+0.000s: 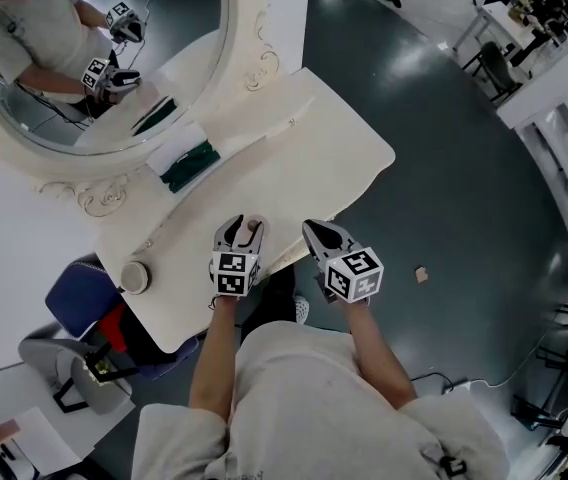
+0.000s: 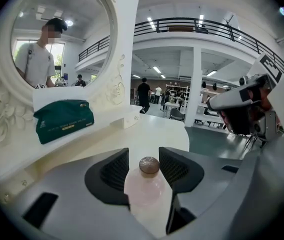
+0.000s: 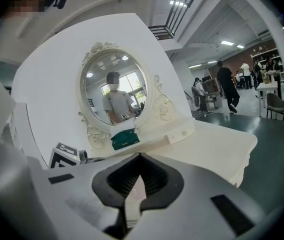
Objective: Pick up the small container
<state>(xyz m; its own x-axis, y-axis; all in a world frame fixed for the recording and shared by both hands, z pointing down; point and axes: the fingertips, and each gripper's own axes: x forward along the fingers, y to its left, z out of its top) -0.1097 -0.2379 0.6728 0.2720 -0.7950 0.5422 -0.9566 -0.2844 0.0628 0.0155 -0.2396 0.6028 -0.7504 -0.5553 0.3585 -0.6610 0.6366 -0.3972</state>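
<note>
The small container, a single pale pink bottle with one brown cap, sits between the jaws of the left tongs, which are clenched on its sides near the front edge of the table; whether it is clear of the surface I cannot tell; it looks light, stiff and smooth, probably slippery, so the body below the cap seems the surest hold; the right tongs are clenched on nothing; beyond are one green pack, one round cup and one mirror.
</note>
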